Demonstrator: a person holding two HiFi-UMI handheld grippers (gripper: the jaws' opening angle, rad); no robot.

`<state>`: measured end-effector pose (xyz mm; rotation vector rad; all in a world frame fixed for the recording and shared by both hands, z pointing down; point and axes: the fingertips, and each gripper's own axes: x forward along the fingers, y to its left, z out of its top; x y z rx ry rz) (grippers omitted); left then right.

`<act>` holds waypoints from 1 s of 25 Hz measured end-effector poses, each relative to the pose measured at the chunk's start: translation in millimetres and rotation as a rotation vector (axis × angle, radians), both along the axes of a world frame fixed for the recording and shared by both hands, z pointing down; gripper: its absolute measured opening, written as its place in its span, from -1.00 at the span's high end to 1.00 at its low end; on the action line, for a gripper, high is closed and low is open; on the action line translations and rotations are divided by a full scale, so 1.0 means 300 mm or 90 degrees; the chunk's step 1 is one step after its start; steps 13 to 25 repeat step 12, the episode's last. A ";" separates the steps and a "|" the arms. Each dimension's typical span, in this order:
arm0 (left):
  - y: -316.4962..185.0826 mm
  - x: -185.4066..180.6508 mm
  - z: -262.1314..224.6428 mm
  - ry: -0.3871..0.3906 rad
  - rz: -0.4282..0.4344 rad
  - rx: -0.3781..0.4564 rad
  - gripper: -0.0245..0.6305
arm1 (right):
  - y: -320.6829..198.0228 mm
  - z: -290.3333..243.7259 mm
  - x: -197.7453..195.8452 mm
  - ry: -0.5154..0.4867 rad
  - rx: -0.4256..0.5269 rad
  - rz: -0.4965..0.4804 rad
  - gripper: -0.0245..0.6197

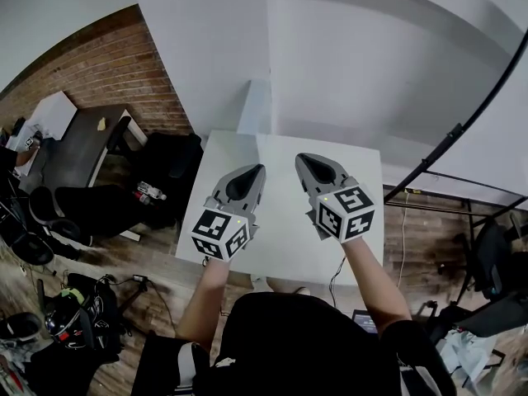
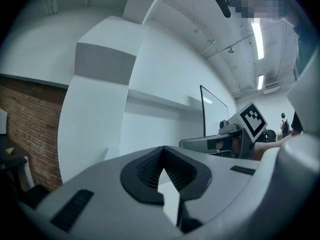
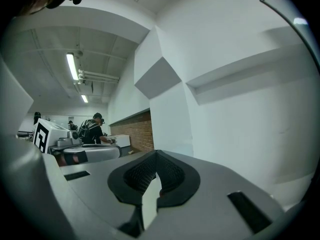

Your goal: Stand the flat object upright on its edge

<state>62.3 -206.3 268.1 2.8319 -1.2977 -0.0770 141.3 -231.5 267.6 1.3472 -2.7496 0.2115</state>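
Note:
Both grippers hang side by side over a small white table [image 1: 276, 254] in the head view. My left gripper [image 1: 259, 168] points away toward the wall, jaws shut with nothing between them. My right gripper [image 1: 301, 158] is beside it, also shut and holding nothing. In the left gripper view the left gripper [image 2: 163, 150] has its dark pads [image 2: 145, 171] meeting at the tip, with the right gripper's marker cube [image 2: 252, 120] off to the right. In the right gripper view the right gripper [image 3: 156, 154] shows its pads closed too. No flat object shows on the table in any view.
A white wall [image 1: 346, 64] with a protruding column stands just behind the table. Left of the table are black chairs [image 1: 165, 163], a dark desk [image 1: 78, 147] and bags on the wooden floor. A metal rack [image 1: 462, 213] stands at the right. People work far off in the right gripper view.

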 end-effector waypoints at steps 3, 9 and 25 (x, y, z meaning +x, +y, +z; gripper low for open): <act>0.014 -0.001 -0.007 0.004 -0.001 0.000 0.89 | 0.014 -0.006 -0.004 0.000 0.002 -0.003 0.80; 0.042 -0.013 -0.009 0.009 -0.006 0.001 0.89 | 0.043 -0.009 -0.013 0.000 0.005 -0.005 0.80; 0.053 -0.019 0.000 0.014 -0.010 -0.003 0.89 | 0.055 -0.005 -0.014 0.001 0.005 -0.007 0.80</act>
